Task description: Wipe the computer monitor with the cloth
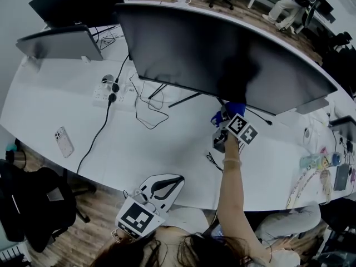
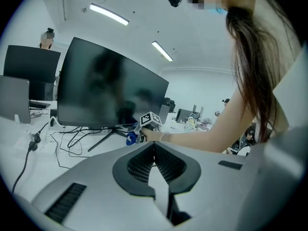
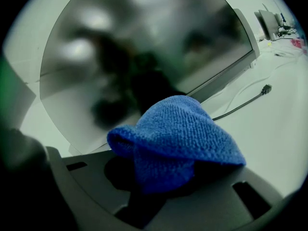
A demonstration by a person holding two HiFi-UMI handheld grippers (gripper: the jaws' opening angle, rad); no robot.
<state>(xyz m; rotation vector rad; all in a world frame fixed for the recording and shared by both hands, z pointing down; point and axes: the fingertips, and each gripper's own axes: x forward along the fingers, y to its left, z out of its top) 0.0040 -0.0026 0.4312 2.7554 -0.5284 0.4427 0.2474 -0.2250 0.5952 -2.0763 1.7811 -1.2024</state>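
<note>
A wide curved dark monitor (image 1: pixel 222 54) stands on the white table (image 1: pixel 161 149), its screen off. My right gripper (image 1: pixel 225 120) is held just below the screen's lower edge, right of the stand, shut on a bunched blue cloth (image 1: pixel 232 109). In the right gripper view the cloth (image 3: pixel 178 134) bulges over the jaws, a short way in front of the screen (image 3: pixel 144 47); I cannot tell whether it touches. My left gripper (image 1: pixel 178 179) hangs low by the table's near edge, shut and holding nothing. The left gripper view shows its tips (image 2: pixel 154 147) meeting, with the monitor (image 2: pixel 106 90) and the cloth (image 2: pixel 131 138) beyond.
A power strip (image 1: pixel 111 93) with loose cables (image 1: pixel 147 107) lies left of the monitor stand. A phone (image 1: pixel 64 142) rests at the left, two more screens (image 1: pixel 58 43) stand at the back left. Small items (image 1: pixel 322 163) crowd the right end. A black chair (image 1: pixel 33 204) sits bottom left.
</note>
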